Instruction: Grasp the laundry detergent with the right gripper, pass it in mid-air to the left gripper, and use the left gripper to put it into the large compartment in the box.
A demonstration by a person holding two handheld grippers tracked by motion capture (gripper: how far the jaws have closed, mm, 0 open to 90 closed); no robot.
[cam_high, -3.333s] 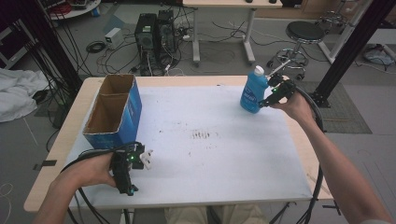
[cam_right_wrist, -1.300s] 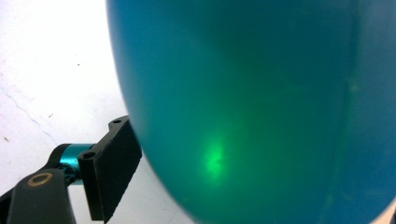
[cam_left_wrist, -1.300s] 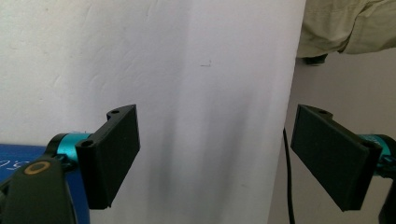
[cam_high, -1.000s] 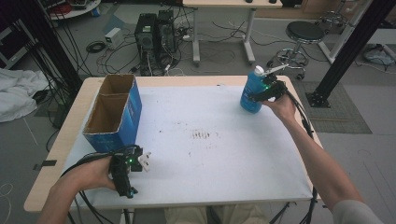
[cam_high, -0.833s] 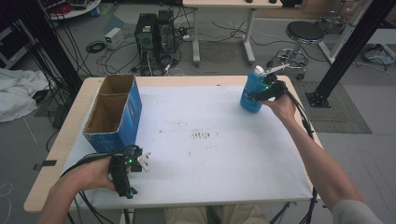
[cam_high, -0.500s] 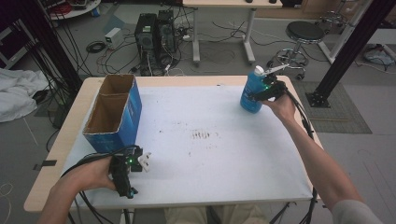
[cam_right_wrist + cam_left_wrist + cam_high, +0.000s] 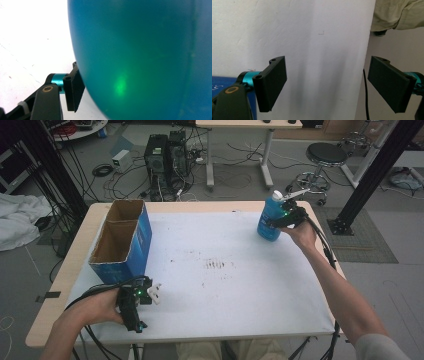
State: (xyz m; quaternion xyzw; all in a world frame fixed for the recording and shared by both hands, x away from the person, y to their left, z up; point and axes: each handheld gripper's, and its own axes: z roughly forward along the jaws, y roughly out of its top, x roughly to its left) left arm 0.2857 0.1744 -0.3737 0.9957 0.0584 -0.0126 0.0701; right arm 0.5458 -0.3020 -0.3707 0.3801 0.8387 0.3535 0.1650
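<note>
A blue bottle (image 7: pixel 268 217) with a white cap stands upright near the table's far right corner. My right gripper (image 7: pixel 276 222) reaches it from the right, and its jaws have just been closing with the bottle between them. In the right gripper view the bottle (image 7: pixel 145 55) is very close, one black pad (image 7: pixel 73 93) presses on its side, and the other pad is hidden behind it. Near the front left edge, my left gripper (image 7: pixel 135 324) rests open with nothing between its fingers. It (image 7: pixel 328 65) points along the white table top toward the person's side.
An open blue cardboard box (image 7: pixel 122 240) with two compartments stands at the left of the white table (image 7: pixel 225 290). The table's edge and the person's trouser leg (image 7: pixel 397 15) lie beyond my left gripper. Cables trail from both grippers off the front.
Since the oldest frame my right gripper has moved left, up against the bottle. Over the last second neither hand has shifted, and the bottle stands where it did.
</note>
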